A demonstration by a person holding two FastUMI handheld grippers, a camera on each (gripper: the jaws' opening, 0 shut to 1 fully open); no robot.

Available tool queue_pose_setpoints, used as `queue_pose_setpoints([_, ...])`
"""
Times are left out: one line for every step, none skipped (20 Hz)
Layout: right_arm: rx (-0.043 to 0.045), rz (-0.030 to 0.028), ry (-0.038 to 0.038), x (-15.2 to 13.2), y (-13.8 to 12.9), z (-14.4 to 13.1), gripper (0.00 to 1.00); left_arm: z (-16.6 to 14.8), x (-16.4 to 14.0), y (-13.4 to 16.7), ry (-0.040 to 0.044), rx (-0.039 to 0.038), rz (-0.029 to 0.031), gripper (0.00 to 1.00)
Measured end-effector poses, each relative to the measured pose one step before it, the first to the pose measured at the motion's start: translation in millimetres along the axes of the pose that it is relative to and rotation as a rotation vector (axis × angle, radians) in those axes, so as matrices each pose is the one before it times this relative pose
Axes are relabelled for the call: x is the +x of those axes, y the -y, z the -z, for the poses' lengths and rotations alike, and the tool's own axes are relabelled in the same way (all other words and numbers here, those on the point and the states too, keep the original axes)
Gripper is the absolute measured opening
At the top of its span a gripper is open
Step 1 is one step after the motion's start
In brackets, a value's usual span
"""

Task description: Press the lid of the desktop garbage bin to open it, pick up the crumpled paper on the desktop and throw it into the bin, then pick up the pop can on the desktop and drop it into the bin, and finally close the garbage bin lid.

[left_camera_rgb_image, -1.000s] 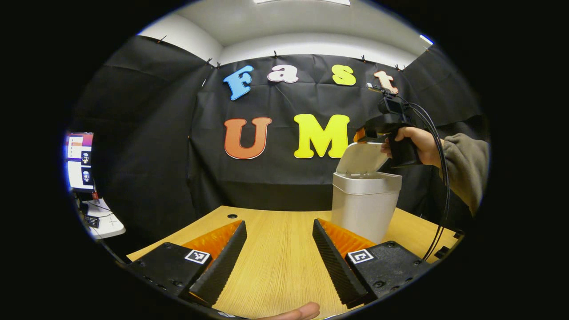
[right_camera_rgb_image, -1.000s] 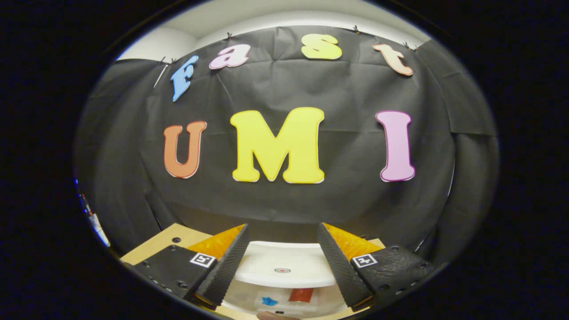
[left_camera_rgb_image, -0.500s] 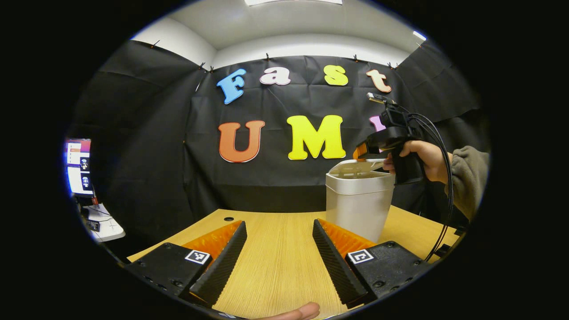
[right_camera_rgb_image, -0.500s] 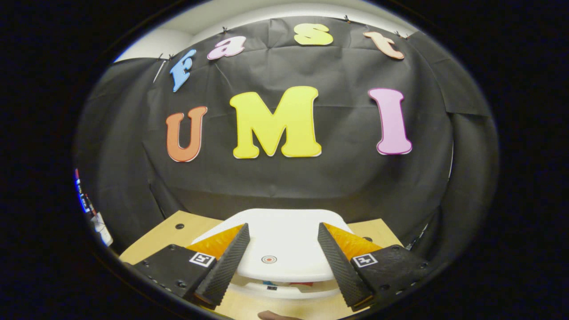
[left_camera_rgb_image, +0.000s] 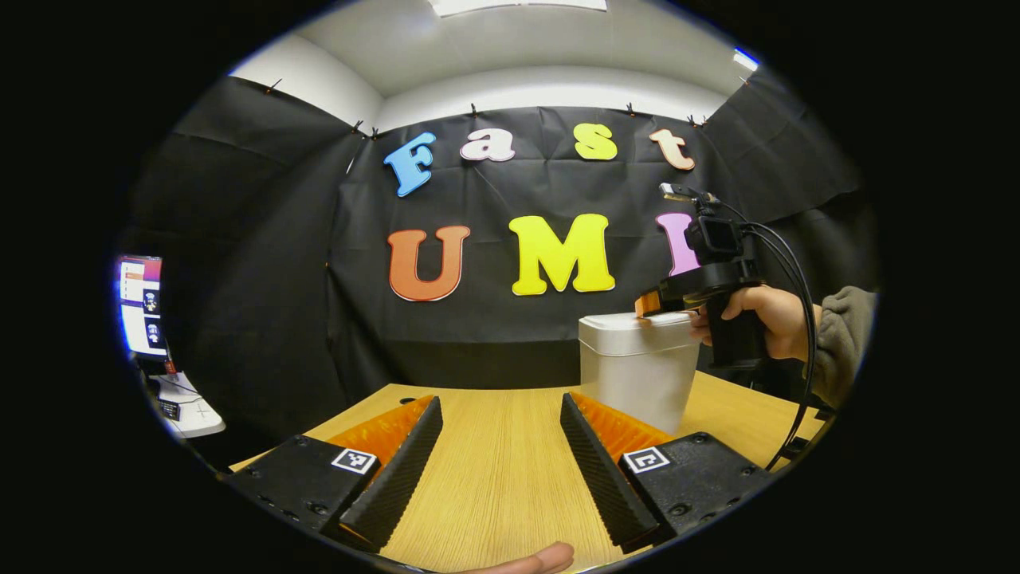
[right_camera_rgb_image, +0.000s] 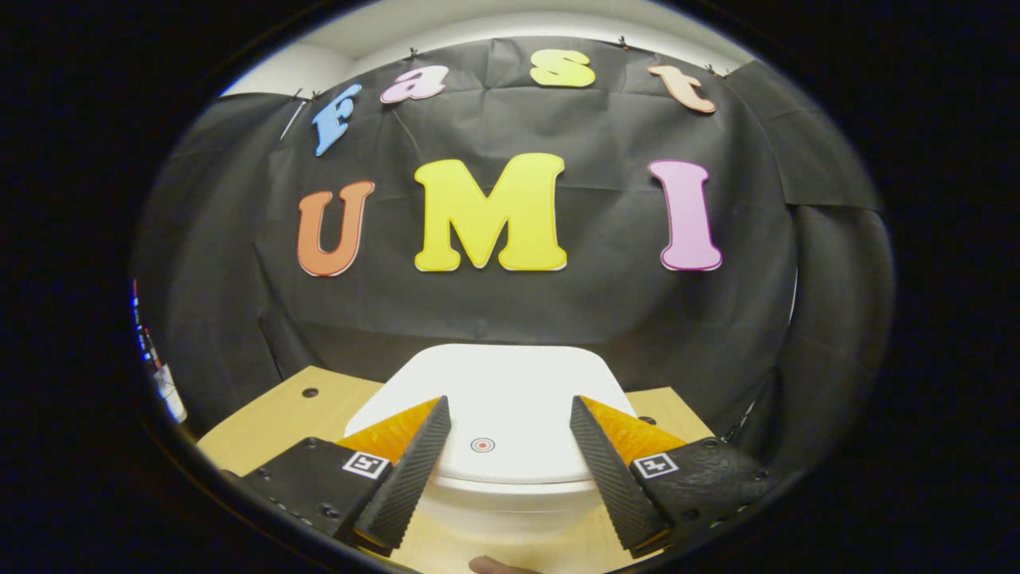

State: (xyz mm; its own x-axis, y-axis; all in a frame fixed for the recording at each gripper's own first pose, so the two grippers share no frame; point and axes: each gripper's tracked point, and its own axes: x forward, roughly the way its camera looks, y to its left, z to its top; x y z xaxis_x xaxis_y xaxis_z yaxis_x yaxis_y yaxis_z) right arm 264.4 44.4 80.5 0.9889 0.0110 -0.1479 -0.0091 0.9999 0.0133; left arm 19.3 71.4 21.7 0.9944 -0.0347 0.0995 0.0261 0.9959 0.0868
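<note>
In the left gripper view, my left gripper (left_camera_rgb_image: 500, 446) sits at the bottom middle with its fingers wide apart and nothing between them. I think I keep it low over the desk (left_camera_rgb_image: 494, 486) so it is out of the way. The bin (left_camera_rgb_image: 637, 375) stands at the middle right, above and right of my left fingers. My right gripper (left_camera_rgb_image: 661, 301) rests on the lid (left_camera_rgb_image: 629, 323) to push it flat.

In the right gripper view, the right gripper (right_camera_rgb_image: 505, 458) is at the bottom middle, fingers wide and holding nothing. The white lid (right_camera_rgb_image: 494, 399) lies just under and between them, looking closed.
</note>
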Motion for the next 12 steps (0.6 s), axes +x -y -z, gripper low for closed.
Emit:
queue_pose_setpoints([0.00215, 0.01277, 0.01037, -1.63, 0.20, 0.20, 0.95, 0.91, 1.16, -0.11, -0.00206, -0.00326, 0.00518, 0.96])
queue_pose_setpoints([-0.00928, 0.01350, 0.01245, -2.97, 0.29, 1.96, 0.95, 0.67, -0.32, 0.47, -0.00062, -0.00273, 0.00474, 0.96])
queue_pose_setpoints([-0.00652, 0.01365, 0.02116, -0.31, -1.47, -1.22, 0.96, -0.23, 1.31, -0.31, 0.00045, 0.00011, 0.00174, 0.96])
queue_pose_setpoints([-0.00552, 0.00728, 0.01528, 0.01, -0.26, 1.03, 0.96, 0.30, -0.37, -1.10, -0.00029, 0.00218, -0.00019, 0.96])
queue_pose_setpoints([0.00706, 0.00238, 0.01049, -1.68, 0.35, 0.37, 0.96, 1.69, 0.77, 0.62, -0.00321, 0.00098, 0.00030, 0.96])
queue_pose_setpoints([0.01264, 0.00039, 0.00080, -1.13, 0.57, 1.34, 0.96, 1.58, 0.59, 0.99, -0.00374, -0.00251, 0.00127, 0.96])
queue_pose_setpoints([0.01307, 0.00101, 0.00072, -0.86, 0.54, 1.22, 0.96, 1.12, 0.89, -0.50, -0.00453, -0.00132, 0.00248, 0.96])
queue_pose_setpoints([0.00807, 0.00640, -0.00338, -2.43, -0.11, 0.99, 0.96, 0.56, -0.37, -0.50, -0.00201, 0.00067, -0.00060, 0.96])
queue_pose_setpoints([-0.00661, 0.00483, -0.00531, -1.88, 0.11, 1.56, 0.96, -0.63, 0.11, -1.47, 0.00184, 0.00150, -0.00362, 0.96])
queue_pose_setpoints([-0.01431, 0.00436, -0.00229, -2.08, -0.57, -0.40, 0.96, -1.20, 0.66, -0.90, 0.00463, 0.00156, -0.00377, 0.96])
queue_pose_setpoints([-0.00491, 0.00120, -0.01263, -0.57, 0.53, 2.28, 0.96, -0.38, 0.90, -1.08, 0.00263, 0.00003, -0.00042, 0.96])
queue_pose_setpoints([-0.00106, -0.00309, -0.01063, -1.13, 0.19, 0.11, 0.96, 0.37, 0.68, -0.72, 0.00165, -0.00336, 0.00070, 0.96])
